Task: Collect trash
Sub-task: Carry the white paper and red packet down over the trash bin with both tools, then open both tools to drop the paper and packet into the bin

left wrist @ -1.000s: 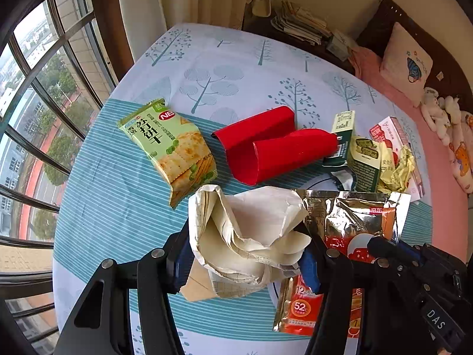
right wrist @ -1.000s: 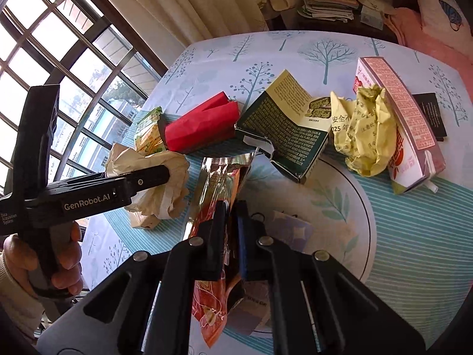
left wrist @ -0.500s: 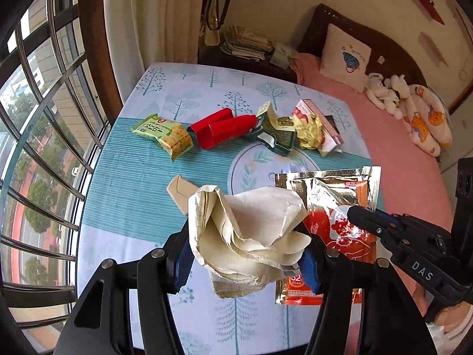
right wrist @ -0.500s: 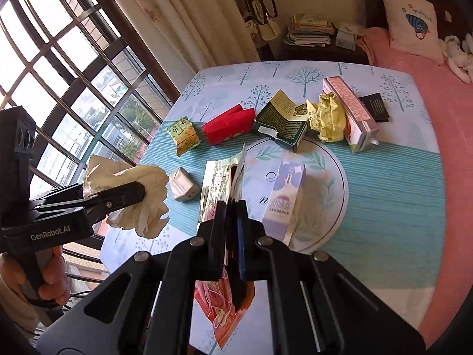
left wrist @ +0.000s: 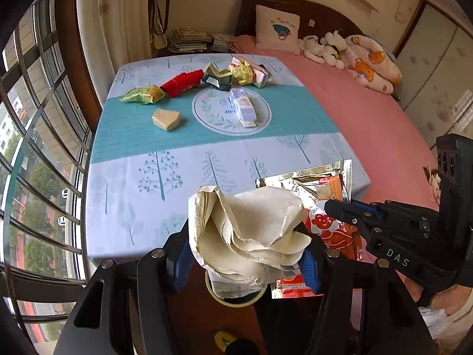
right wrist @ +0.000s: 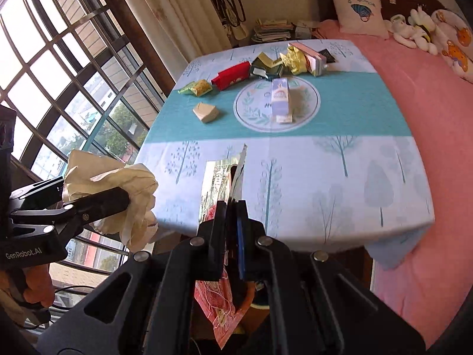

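Both loaded: left gripper fingers clamped on crumpled paper, light, squashy; right gripper pinched flat foil wrapper, slippery, w/ edge hold.

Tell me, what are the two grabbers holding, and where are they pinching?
The left hand-held gripper squeezes a crumpled paper wad around its middle. The right hand-held gripper is shut on a shiny foil snack wrapper, pinching it near the middle.

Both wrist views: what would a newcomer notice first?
The crumpled paper wad clamped in the left gripper fills the near foreground, with the foil snack wrapper pinched in the shut right gripper beside it. Behind them, litter is strung across the far half of the tree-print tablecloth: a red carton and a lavender box.
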Available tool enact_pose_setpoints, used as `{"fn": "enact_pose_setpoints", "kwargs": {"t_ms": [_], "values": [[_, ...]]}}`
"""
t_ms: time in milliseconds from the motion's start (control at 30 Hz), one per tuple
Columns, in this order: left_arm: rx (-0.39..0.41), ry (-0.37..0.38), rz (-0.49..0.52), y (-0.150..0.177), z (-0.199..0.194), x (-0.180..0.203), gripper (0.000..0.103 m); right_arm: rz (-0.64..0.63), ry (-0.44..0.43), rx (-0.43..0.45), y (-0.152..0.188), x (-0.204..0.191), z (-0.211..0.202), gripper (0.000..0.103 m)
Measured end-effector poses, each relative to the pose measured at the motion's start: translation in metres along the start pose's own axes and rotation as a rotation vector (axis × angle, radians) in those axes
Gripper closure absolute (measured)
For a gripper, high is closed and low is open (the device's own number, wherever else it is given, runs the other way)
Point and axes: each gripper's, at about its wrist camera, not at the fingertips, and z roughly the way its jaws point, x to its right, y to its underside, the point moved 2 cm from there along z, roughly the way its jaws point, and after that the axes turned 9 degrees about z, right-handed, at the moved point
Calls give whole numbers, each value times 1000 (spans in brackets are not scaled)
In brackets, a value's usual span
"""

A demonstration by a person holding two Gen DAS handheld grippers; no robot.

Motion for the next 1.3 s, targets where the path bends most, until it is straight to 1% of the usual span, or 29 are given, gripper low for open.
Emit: {"fn": "enact_pose_setpoints", "kwargs": {"t_ms": [133, 233, 333, 400, 467, 567, 733, 867, 933, 1000, 1067, 1100, 1133, 1200, 1233, 1267, 1300], "values": [[-49, 21, 24, 50, 1, 14, 43, 44, 46, -44, 63, 4, -2, 99], [-92, 23, 35, 81, 11, 23, 43, 81, 83, -89, 102, 12, 4, 99], [-132, 24, 37, 105, 33, 31, 43, 123, 124, -134, 134, 25, 19, 99], [-154, 17, 43, 121, 54, 35, 43, 146, 150, -153, 148, 38, 35, 99], [-184, 18, 39, 136, 82, 37, 43, 186, 170, -177, 161, 55, 56, 99], [-225, 17, 29, 157, 135, 36, 42, 231, 205, -193, 182, 83, 96, 99], [-277, 10, 4, 201, 233, 28, 42, 294, 228, -223, 222, 132, 181, 99], [-294, -5, -21, 231, 312, 14, 39, 291, 236, -239, 251, 160, 254, 99], [-302, -9, -43, 246, 347, 6, 34, 287, 230, -247, 263, 172, 287, 98], [-327, -15, -55, 259, 381, -4, 31, 279, 222, -257, 274, 182, 319, 98], [-360, -34, -57, 273, 412, -12, 26, 276, 207, -277, 284, 191, 349, 98], [-368, -50, -55, 278, 424, -15, 20, 275, 210, -282, 288, 195, 362, 97], [-371, -62, -53, 282, 436, -18, 16, 275, 213, -292, 293, 198, 374, 93], [-371, -67, -54, 290, 450, -22, 13, 281, 209, -316, 297, 205, 394, 72], [-371, -66, -53, 293, 454, -23, 11, 281, 204, -321, 298, 208, 400, 52], [-370, -70, -49, 296, 457, -24, 10, 277, 201, -319, 298, 212, 405, 48], [-364, -77, -46, 299, 458, -26, 9, 272, 202, -317, 299, 212, 408, 48]]}}
